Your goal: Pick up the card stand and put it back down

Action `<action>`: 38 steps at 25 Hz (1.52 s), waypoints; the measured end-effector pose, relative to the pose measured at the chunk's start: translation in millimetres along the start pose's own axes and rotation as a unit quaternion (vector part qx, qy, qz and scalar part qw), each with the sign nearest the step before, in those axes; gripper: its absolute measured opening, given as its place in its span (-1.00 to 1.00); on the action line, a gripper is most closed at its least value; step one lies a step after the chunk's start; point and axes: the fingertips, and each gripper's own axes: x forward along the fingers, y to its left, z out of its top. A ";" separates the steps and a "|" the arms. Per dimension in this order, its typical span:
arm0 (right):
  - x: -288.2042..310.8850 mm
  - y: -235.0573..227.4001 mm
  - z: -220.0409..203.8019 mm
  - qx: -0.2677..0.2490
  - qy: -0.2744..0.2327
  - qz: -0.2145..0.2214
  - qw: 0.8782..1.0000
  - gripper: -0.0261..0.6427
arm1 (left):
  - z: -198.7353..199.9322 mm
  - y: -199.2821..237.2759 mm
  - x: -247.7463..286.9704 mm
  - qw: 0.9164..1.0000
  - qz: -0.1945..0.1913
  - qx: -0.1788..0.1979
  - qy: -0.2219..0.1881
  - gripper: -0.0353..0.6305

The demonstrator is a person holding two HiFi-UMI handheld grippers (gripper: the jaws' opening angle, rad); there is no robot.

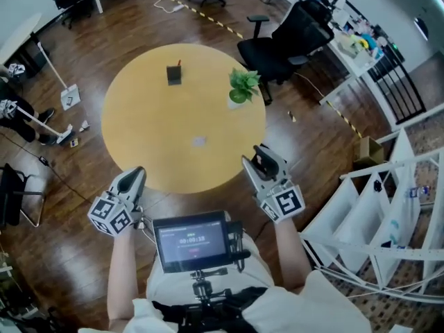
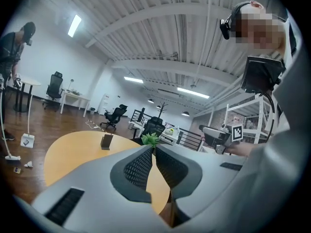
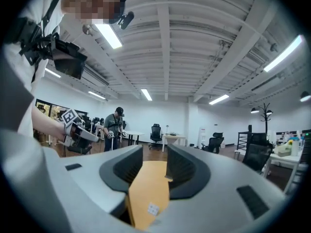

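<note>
- plainly nothing gripped yet: left tongs pressed together on nothing, right tongs spread and empty, both hovering at the near edge of the round surface.
- card stand: dark, upright on the far side of that surface, well apart from both tongs.
- also on the surface: a potted plant off to the stand's right and a small white scrap lying nearer the middle.
- step in hand, judging by this: the reach across.
- probably best done with the right tongs, being the spread pair; travel over the scrap and keep left of the plant's leaves.
- approach level and slow, straddle the stand low on its body, and close only once astride it, never while sweeping in.
- likely light and quick to tip under a glancing touch, so no nudging from one side.
- lift straight up a little, hold upright, lower onto bare wood, then open gently and back away along the line of approach.
</note>
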 end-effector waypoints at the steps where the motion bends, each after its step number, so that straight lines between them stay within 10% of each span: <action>1: -5.7 -7.1 -4.8 0.002 0.005 -0.002 1.000 -0.40 | 0.3 -6.9 2.5 1.000 0.004 -0.001 -0.002 -0.83; 38: -169.8 -114.6 -74.8 0.090 0.000 0.093 0.992 -0.40 | -101.8 -199.5 94.1 0.996 0.079 -0.021 0.046 -0.84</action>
